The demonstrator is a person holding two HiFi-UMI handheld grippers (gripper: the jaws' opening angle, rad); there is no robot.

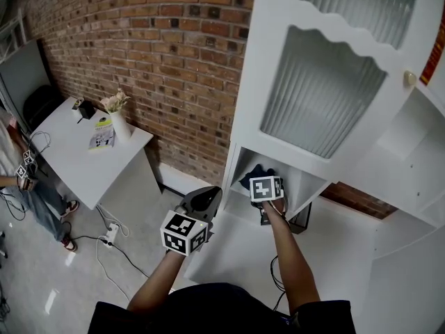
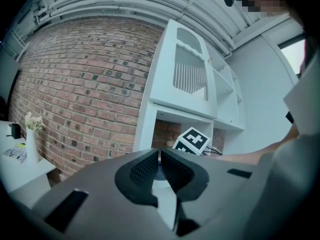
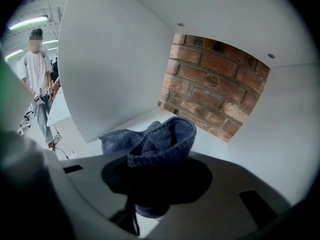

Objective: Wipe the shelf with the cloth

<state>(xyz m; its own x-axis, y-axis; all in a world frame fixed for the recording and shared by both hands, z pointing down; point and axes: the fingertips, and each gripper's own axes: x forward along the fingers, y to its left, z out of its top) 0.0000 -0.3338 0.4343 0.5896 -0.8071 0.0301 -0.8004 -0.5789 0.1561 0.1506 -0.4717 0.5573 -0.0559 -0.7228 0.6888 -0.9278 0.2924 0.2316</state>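
Right gripper: clamped on cloth inside shelf. Left gripper: jaws nearly together, empty, at 8 o'clock of right.

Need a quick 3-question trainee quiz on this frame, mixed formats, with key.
1. Multiple choice: the right gripper holds A) a sponge B) a blue cloth C) a bottle.
2. True or false: the left gripper is inside the shelf compartment.
3. Fill in: the back of that compartment shows a ___ wall.
Key: 1 B; 2 false; 3 brick.
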